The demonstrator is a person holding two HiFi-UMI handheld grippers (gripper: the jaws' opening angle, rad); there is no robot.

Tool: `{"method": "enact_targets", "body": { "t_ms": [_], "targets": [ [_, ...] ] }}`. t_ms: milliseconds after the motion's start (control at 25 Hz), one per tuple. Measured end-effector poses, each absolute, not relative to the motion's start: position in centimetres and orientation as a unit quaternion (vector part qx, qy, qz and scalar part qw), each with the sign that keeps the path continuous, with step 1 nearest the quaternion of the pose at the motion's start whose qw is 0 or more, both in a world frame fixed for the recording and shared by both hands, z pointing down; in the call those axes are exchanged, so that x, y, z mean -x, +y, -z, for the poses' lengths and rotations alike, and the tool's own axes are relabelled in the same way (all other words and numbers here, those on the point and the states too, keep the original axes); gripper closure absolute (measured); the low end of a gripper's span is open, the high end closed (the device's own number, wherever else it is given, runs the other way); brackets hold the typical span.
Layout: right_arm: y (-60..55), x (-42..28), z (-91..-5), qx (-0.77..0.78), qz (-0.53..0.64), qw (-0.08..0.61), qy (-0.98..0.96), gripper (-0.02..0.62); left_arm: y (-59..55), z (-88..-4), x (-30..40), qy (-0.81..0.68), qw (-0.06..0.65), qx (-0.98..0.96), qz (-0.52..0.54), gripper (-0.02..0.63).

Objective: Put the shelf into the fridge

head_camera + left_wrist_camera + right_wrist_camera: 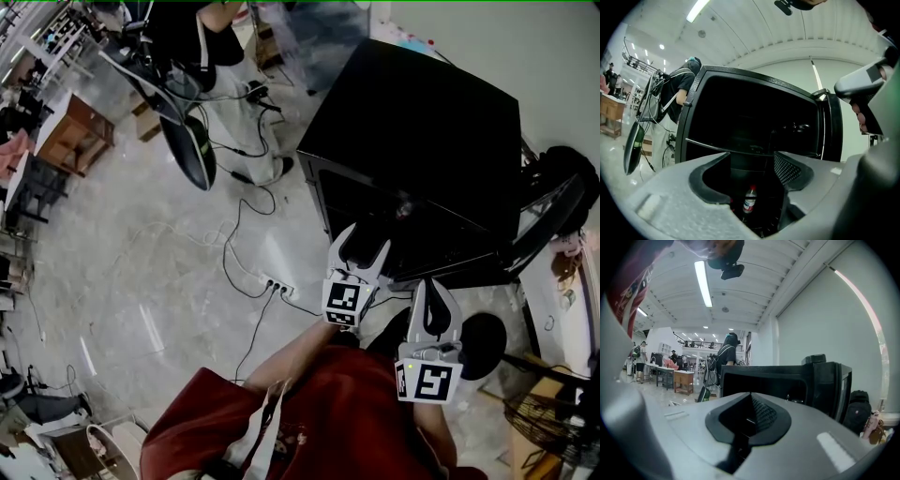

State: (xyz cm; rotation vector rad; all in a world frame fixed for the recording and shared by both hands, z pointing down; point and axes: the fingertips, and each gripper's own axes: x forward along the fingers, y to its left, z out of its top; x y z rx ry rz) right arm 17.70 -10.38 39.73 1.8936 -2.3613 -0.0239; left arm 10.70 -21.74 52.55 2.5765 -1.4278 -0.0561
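The black fridge [412, 122] stands open in front of me, its door [830, 126] swung out to the right. In the left gripper view a thin pale shelf edge [740, 149] runs across the dark opening, and a small bottle [749, 199] stands low inside. My left gripper [359, 251] is open at the fridge's front, with nothing between its jaws. Just short of the opening and further right is my right gripper [435, 305]. Its jaws are shut and empty. In the right gripper view the fridge [787, 380] lies straight ahead.
A power strip [278, 286] and loose cables lie on the pale floor left of the fridge. A person in black [211, 37] stands behind, near a dark oval stand [190, 145]. Wooden tables [75, 131] sit at far left; a black backpack [562, 173] is right of the fridge.
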Motion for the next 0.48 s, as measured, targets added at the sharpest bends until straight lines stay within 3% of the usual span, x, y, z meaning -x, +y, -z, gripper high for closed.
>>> {"method": "enact_targets", "body": {
  "t_ms": [480],
  "targets": [
    [-10.8,-17.7,-40.2,-0.623,0.002,0.059,-0.78,0.594,-22.9,-52.7,-10.9,-0.497,0.086,-0.863,0.009,0.311]
  ]
}}
